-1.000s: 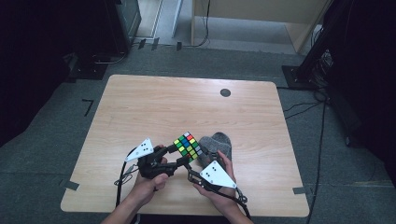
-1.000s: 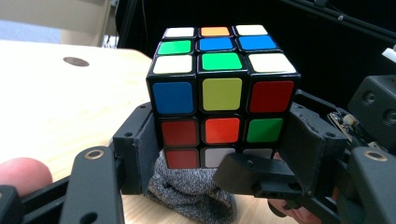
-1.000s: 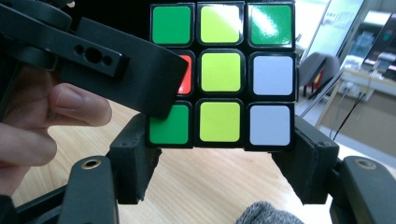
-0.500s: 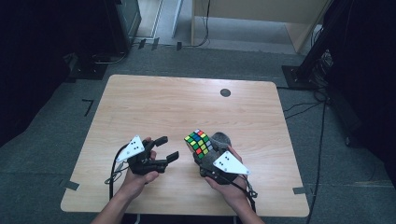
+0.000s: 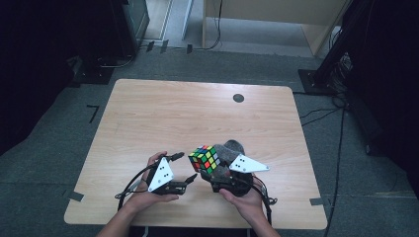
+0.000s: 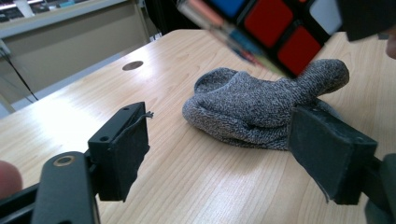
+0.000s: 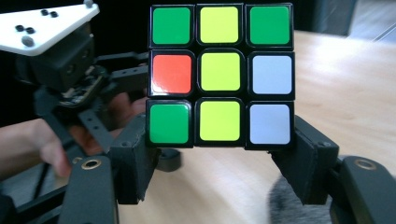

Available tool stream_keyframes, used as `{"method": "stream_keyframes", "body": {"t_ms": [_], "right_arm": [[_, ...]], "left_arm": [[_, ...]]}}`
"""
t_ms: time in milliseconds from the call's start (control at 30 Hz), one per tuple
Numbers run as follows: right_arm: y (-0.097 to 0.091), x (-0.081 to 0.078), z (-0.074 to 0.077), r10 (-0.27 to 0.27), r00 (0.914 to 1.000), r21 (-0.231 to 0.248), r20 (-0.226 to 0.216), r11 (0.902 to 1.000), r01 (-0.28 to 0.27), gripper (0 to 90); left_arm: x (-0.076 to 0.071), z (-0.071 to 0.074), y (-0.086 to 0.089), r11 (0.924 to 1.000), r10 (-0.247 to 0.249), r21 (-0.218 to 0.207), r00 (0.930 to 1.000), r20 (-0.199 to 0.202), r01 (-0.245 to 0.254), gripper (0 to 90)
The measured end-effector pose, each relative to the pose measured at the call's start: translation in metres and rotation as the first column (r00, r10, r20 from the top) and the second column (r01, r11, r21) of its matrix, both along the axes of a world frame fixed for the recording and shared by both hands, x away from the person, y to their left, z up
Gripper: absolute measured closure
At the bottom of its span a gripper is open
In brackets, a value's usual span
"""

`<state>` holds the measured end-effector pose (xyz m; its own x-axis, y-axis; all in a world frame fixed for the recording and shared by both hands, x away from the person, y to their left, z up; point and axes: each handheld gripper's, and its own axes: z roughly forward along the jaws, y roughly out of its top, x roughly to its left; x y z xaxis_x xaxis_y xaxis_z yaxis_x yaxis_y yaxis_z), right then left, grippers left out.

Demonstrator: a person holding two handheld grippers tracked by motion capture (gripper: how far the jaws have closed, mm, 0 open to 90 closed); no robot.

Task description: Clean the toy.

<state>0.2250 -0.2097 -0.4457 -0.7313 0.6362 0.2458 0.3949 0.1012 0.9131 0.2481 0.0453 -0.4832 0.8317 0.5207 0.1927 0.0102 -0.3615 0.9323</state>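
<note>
The right gripper [image 5: 206,170] held the colourful plastic puzzle cube with small square stickers [image 5: 204,158] up off the pale wooden table [image 5: 197,113], near the near edge. Its jaws squeezed the cube's two sides. The left gripper [image 5: 187,168] sat just left of the cube, and its jaws had just been opening, with nothing between them. A soft grey knitted sock [image 6: 261,105] lay on the table just past the cube.

To do this step well, the right gripper needed to keep a firm, steady squeeze. The left jaws had to open wide enough to fit one layer, then pinch it squarely before turning, so the cube would not slip.
</note>
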Motion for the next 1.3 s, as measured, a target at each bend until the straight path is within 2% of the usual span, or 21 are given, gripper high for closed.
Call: {"method": "stream_keyframes", "body": {"t_ms": [100, 233, 400, 467, 533, 700, 767, 833, 900, 967, 1033, 1067, 1100, 1200, 1267, 1300], "right_arm": [[0.005, 0.001, -0.001, 0.037, 0.9971, 0.007, -0.067, 0.9993, -0.037, 34.3], [0.009, 0.003, -0.003, 0.048, 0.9924, 0.010, -0.114, 0.9989, -0.047, 34.3], [0.010, 0.007, -0.007, 0.065, 0.9821, 0.023, -0.177, 0.9978, -0.062, 34.2], [0.011, 0.008, -0.008, 0.072, 0.9770, 0.029, -0.201, 0.9973, -0.067, 34.1], [0.012, 0.009, -0.010, 0.088, 0.9701, 0.041, -0.226, 0.9959, -0.080, 34.1], [0.010, 0.015, -0.014, 0.109, 0.9523, 0.076, -0.285, 0.9930, -0.091, 33.8], [0.008, 0.017, -0.016, 0.118, 0.9456, 0.101, -0.303, 0.9907, -0.092, 33.6], [0.007, 0.018, -0.018, 0.129, 0.9439, 0.116, -0.304, 0.9884, -0.098, 32.1], [0.006, 0.019, -0.019, 0.148, 0.9404, 0.136, -0.306, 0.9845, -0.111, 25.2], [0.005, 0.020, -0.018, 0.143, 0.9440, 0.138, -0.297, 0.9848, -0.105, 19.9], [0.001, 0.020, -0.016, 0.146, 0.9466, 0.156, -0.287, 0.9822, -0.104, 18.2], [-0.002, 0.020, -0.015, 0.145, 0.9506, 0.172, -0.275, 0.9801, -0.099, 18.0], [-0.005, 0.020, -0.014, 0.140, 0.9552, 0.179, -0.261, 0.9793, -0.095, 17.4], [-0.016, 0.019, -0.011, 0.083, 0.9801, 0.177, -0.180, 0.9829, -0.050, 16.3], [-0.023, 0.020, -0.010, 0.028, 0.9901, 0.167, -0.138, 0.9860, -0.005, 15.4], [-0.027, 0.020, -0.010, -0.009, 0.9933, 0.143, -0.115, 0.9894, 0.026, 15.2]], "left_arm": [[-0.001, 0.000, 0.000, 0.9999, 0.014, 0.008, 0.9995, 0.028, -0.014, 19.6], [-0.006, 0.000, -0.004, 0.9992, 0.011, 0.038, 0.9967, 0.080, -0.014, 18.6], [-0.011, -0.003, -0.011, 0.9962, -0.007, 0.087, 0.9916, 0.129, -0.005, 18.7], [-0.013, -0.004, -0.012, 0.9952, -0.013, 0.097, 0.9892, 0.146, -0.002, 21.4], [-0.014, -0.005, -0.012, 0.9949, -0.017, 0.101, 0.9854, 0.170, 0.000, 28.3], [-0.017, -0.008, -0.014, 0.9916, -0.021, 0.129, 0.9784, 0.206, -0.006, 32.6], [-0.017, -0.008, -0.014, 0.9914, -0.023, 0.131, 0.9780, 0.207, -0.004, 33.6], [-0.017, -0.008, -0.014, 0.9909, -0.023, 0.134, 0.9786, 0.204, -0.005, 33.7], [-0.016, -0.009, -0.013, 0.9904, -0.021, 0.138, 0.9807, 0.194, -0.006, 33.8], [-0.013, -0.008, -0.011, 0.9921, -0.004, 0.124, 0.9844, 0.176, -0.018, 33.8], [-0.010, -0.007, -0.007, 0.9941, 0.015, 0.104, 0.9890, 0.147, -0.030, 33.9], [-0.008, -0.006, -0.006, 0.9946, 0.021, 0.098, 0.9907, 0.134, -0.035, 33.9], [-0.006, -0.006, -0.003, 0.9949, 0.030, 0.092, 0.9924, 0.119, -0.041, 33.9], [0.000, -0.004, 0.003, 0.9962, 0.056, 0.062, 0.9959, 0.071, -0.060, 33.9], [0.004, -0.002, 0.008, 0.9968, 0.070, 0.034, 0.9969, 0.035, -0.072, 33.9], [0.006, -0.001, 0.010, 0.9968, 0.077, 0.019, 0.9968, 0.018, -0.078, 33.9]]}}
